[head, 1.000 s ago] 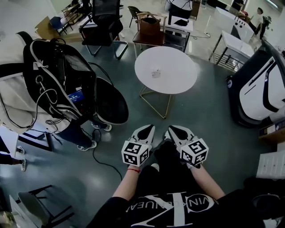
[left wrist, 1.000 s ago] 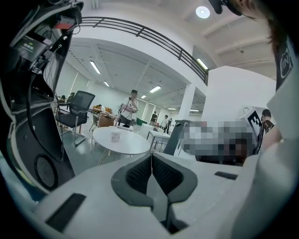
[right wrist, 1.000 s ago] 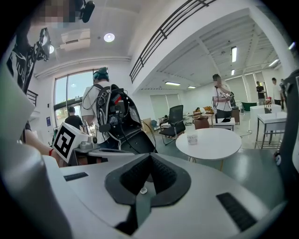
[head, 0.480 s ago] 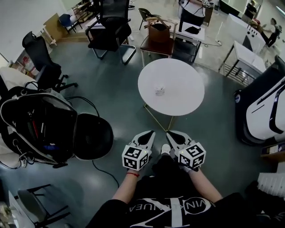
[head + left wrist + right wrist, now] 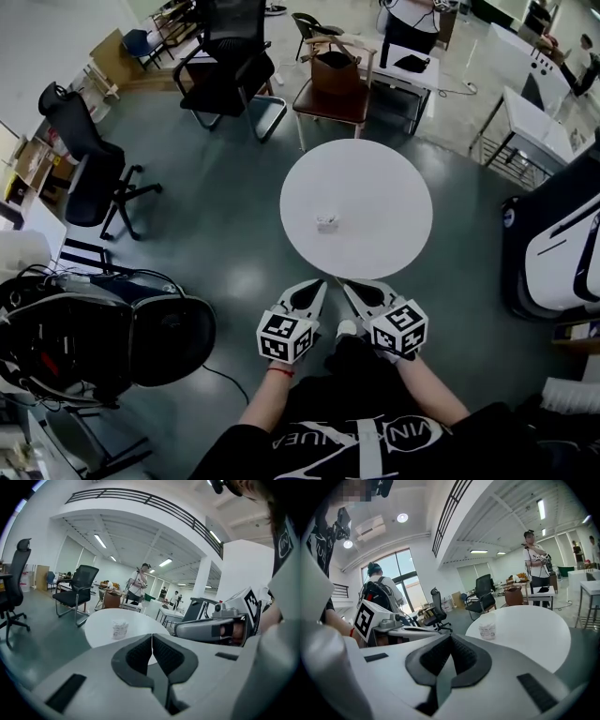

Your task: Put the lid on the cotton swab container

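A small clear cotton swab container point(image 5: 326, 222) stands near the middle of a round white table point(image 5: 394, 178). It also shows in the left gripper view point(image 5: 120, 630) and in the right gripper view point(image 5: 487, 631). No separate lid can be made out. My left gripper point(image 5: 318, 284) and right gripper point(image 5: 346, 284) are side by side just short of the table's near edge, both shut with nothing between the pads point(image 5: 146, 649). The right gripper's pads point(image 5: 457, 653) meet as well.
Behind the table stand a brown chair with a bag point(image 5: 335, 80) and a black office chair point(image 5: 228, 70). Another black office chair point(image 5: 89, 169) is at the left, an open black backpack point(image 5: 89, 342) at lower left, a large white machine point(image 5: 562, 244) at the right. People stand farther back.
I have walked toward the round table, which now lies just beyond both grippers. The backpack has slid to the lower left of the view. Both grippers stayed shut.
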`<state>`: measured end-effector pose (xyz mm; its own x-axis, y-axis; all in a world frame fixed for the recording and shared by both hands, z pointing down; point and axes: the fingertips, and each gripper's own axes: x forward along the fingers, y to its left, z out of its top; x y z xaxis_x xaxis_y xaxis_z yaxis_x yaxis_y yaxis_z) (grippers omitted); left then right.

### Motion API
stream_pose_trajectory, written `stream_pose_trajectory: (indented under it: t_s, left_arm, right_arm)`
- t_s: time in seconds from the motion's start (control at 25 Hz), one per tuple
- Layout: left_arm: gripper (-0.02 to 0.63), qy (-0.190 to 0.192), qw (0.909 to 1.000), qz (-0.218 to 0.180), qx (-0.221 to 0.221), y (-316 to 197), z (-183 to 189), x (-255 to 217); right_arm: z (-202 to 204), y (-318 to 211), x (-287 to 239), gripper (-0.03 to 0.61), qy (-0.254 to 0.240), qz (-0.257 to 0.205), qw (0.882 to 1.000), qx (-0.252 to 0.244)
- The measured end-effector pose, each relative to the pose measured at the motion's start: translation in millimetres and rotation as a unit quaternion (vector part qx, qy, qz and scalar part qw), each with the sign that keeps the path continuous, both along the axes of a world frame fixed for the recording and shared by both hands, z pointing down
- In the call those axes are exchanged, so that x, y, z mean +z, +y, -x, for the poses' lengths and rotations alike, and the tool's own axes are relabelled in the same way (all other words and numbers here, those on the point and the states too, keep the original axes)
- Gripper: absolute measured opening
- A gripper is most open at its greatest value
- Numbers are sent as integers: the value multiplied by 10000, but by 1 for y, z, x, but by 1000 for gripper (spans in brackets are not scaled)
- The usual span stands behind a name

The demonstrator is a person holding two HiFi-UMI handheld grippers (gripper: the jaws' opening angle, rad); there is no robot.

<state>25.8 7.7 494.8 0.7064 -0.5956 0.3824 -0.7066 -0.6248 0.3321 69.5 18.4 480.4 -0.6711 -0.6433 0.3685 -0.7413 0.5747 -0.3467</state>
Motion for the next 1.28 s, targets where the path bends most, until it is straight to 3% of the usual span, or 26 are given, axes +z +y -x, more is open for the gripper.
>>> stream_pose_trajectory:
  t_s: [0.36, 0.72, 1.28]
  left_arm:
    - [11, -70, 9998, -25, -192, -55, -25, 6]
    - [11, -175, 9990, 293, -295, -70, -23, 23]
    - [11, -30, 9995, 311, 101, -142, -30, 29]
  right_arm:
    - [-22, -64, 12, 3, -74, 82, 9997, -227]
    - [-20, -78, 30, 3, -182, 434, 9983, -351]
    - [-13, -141, 31, 3, -26, 384, 9986, -365]
